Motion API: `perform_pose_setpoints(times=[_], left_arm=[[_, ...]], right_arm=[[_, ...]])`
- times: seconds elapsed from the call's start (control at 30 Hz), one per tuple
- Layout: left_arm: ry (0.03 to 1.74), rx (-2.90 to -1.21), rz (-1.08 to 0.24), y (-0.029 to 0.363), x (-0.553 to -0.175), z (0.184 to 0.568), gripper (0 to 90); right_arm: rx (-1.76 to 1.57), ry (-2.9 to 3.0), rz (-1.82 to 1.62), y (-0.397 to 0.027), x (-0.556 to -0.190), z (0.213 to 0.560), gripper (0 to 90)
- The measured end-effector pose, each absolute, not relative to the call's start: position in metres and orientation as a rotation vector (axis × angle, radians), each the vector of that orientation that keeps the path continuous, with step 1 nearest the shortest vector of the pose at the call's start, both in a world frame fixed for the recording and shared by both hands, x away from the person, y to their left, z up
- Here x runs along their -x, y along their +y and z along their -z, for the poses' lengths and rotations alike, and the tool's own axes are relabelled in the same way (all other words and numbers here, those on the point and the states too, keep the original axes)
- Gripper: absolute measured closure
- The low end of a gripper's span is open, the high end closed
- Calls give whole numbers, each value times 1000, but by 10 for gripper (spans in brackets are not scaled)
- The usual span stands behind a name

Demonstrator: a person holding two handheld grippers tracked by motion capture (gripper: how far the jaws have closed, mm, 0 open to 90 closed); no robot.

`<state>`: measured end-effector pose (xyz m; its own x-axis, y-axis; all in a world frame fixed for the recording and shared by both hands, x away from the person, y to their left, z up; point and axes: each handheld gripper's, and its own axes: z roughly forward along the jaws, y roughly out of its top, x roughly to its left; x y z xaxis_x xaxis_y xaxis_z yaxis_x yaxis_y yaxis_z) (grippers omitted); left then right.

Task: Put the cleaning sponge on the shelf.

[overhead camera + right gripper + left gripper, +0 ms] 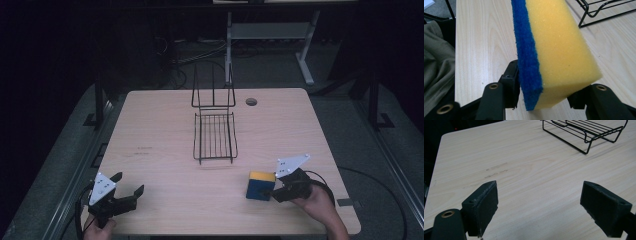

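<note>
Yellow-and-blue sponge (554,50) sits pinched in the right gripper's (280,191) jaws at the worktop's (165,195) near right, short of the black wire rack (215,136), while the left gripper's (131,192) jaws hang spread.

The left gripper (131,184) hovers at the near left with jaws spread wide; the right gripper (272,192) is clamped on a yellow-and-blue rectangular foam sponge (261,185).

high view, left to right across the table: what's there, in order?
left gripper, jaws open → black wire rack → sponge, yellow and blue → right gripper, closed on the sponge
</note>
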<state>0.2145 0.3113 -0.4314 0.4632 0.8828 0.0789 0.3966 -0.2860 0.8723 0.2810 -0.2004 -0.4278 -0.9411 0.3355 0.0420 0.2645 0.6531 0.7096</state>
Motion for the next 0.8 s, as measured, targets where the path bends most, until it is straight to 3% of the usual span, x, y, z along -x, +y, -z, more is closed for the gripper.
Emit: perform_pose_setpoints(times=[0.8], left_arm=[[1077, -1871, -735, 312, -214, 431, 141]], right_arm=[[-436, 2787, -1161, -186, -289, 409, 556]])
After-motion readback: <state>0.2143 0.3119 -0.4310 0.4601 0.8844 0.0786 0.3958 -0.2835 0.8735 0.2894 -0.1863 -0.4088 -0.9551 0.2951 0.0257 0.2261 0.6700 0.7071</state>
